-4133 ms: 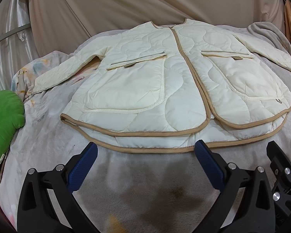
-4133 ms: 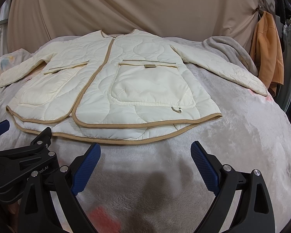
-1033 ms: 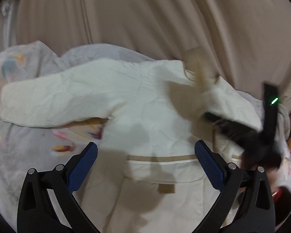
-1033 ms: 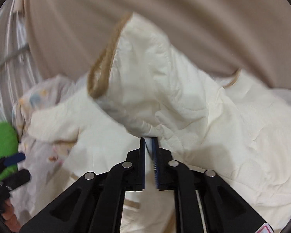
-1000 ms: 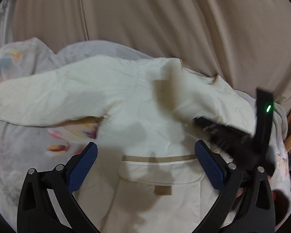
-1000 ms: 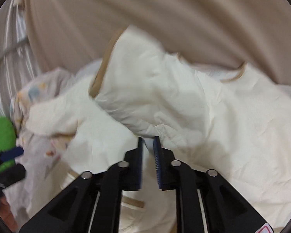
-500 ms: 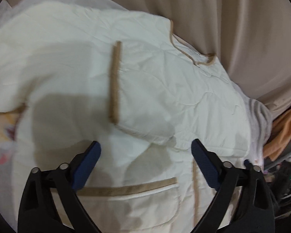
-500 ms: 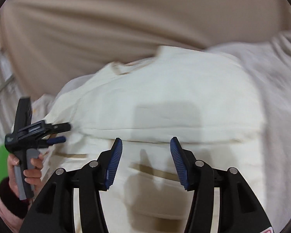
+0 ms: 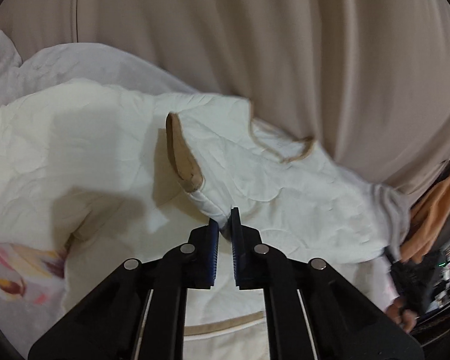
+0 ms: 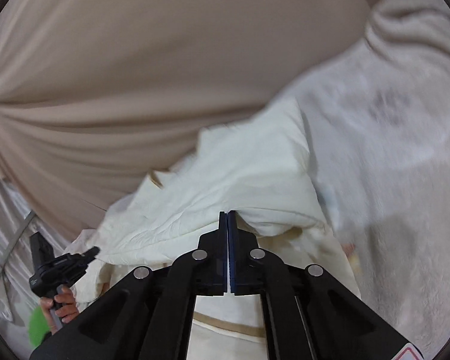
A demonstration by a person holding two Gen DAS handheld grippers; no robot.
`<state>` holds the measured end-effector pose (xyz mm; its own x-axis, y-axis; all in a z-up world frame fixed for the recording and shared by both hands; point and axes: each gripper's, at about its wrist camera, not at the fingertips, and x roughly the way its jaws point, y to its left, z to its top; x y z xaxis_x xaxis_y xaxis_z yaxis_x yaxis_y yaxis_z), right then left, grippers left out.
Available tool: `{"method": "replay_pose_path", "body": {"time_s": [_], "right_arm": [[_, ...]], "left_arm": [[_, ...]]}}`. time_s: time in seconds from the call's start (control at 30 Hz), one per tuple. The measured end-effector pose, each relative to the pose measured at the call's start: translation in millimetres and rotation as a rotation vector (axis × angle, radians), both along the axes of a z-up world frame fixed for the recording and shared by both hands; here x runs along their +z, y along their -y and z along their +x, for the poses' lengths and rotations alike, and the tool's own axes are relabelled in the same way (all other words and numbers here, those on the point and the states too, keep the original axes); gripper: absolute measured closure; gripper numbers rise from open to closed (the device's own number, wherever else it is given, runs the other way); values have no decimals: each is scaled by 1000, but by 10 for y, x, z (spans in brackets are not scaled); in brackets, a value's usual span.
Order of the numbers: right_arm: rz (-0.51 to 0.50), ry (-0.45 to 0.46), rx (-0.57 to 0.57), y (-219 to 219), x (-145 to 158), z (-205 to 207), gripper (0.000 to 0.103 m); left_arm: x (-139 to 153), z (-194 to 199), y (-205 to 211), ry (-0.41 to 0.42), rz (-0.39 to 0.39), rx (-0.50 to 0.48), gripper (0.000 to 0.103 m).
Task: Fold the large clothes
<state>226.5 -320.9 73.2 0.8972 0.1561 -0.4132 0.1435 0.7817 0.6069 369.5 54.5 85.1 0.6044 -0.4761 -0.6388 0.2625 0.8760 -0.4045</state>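
Observation:
A cream quilted jacket [image 9: 75,156] with tan trim lies on the bed, its right sleeve folded across the chest. My left gripper [image 9: 225,222] is shut on the edge of that folded sleeve just behind its tan cuff [image 9: 181,159]. The neckline [image 9: 288,150] lies beyond it. In the right wrist view my right gripper [image 10: 227,214] is shut on the jacket's folded shoulder edge [image 10: 255,186] and lifts it slightly. The left gripper [image 10: 90,252] also shows there at the far left, held in a hand.
A beige curtain [image 9: 255,45] hangs close behind the bed. A pale fleece blanket [image 10: 390,138] covers the bed to the right. Orange clothing [image 9: 435,204] hangs at the right edge. A green cushion [image 10: 37,327] lies at the left.
Both grippers were open half a second ago and have closed on the jacket: the left on the folded sleeve near the cuff, the right on the shoulder fold.

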Motion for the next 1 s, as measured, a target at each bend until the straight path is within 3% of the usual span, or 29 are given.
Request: {"method": "replay_pose_path", "body": {"time_s": [0.1,0.13,0.2,0.27,0.4,0.53,0.63,0.73,0.77,0.83,1.0], "right_arm": [[-102,-243,5,-65,-367,318,102],[-89,-312,16,-64,-522,365,103],[-93,-325,7,-58,-502,282,103],[-175,-342,-38,-79,-360,179,103],[-274,-241,-104,-123,121,-23,103],[-312,-174,-69,-225,389,200,103],[-319,-222,-28,-268,185,517,103],[-396,-373,-72,-187,-333,802,103],[-358,-369,-66,-116,-449,806,103],[-271,-357,-89,18,-456,751,103],[-324,-329,-124,-44,-173,624,103]], "left_arm": [[-447,126,169,-73,125,2,96],[-588,142,208,-89,143,2,95],[-661,111,230,-56,162,6,94],[-650,111,203,-37,168,6,94],[-657,95,229,-6,174,12,93],[-645,21,294,41,214,30,93],[-669,-4,309,48,216,34,91],[-676,-14,273,45,198,31,88],[-687,-10,296,47,199,26,84],[-690,-44,301,51,209,26,84],[-632,-61,315,65,226,44,81]]}}
